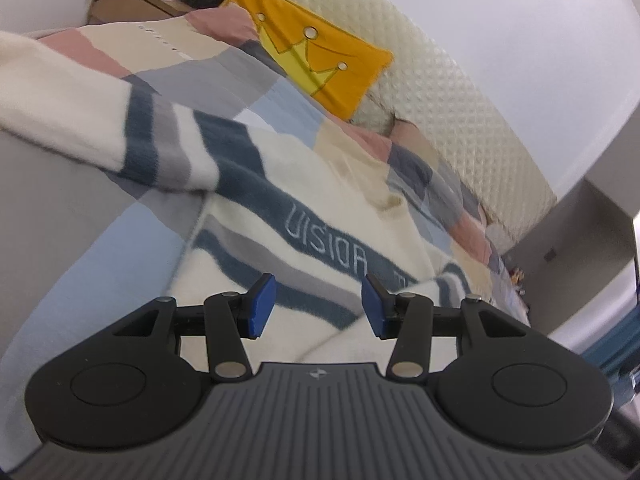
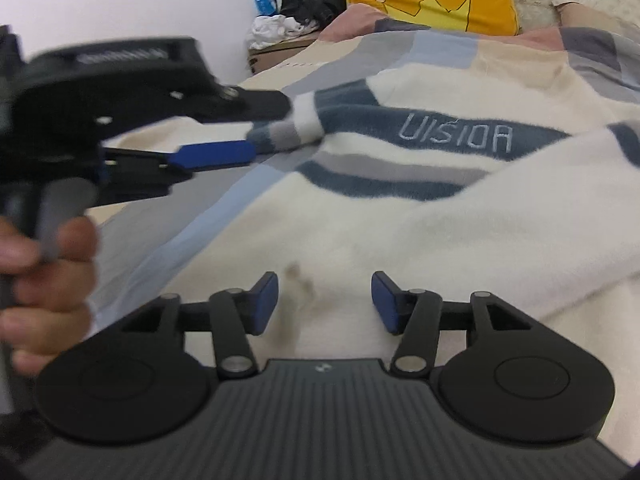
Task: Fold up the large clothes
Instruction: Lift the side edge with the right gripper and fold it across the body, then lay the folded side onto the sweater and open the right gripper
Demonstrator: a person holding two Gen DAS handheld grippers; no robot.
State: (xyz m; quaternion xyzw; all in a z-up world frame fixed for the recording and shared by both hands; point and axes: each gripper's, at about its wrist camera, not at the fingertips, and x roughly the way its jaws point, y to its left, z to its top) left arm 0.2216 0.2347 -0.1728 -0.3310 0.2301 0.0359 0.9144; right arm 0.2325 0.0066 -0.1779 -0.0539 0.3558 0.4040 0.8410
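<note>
Just one sweater [image 2: 400,208], two cushions [image 2: 432,0].

Even soft daylight, no glare; fisheye-bent edges; left claw [image 2: 224,152] motion-blurred.

My right tool [image 2: 324,304] is matte black, with blue pads [image 2: 266,302] on hinged links, silver rivets, two round discs and a ribbed grey base bearing a small round emblem. My left tool [image 1: 316,306] looks identical.
</note>
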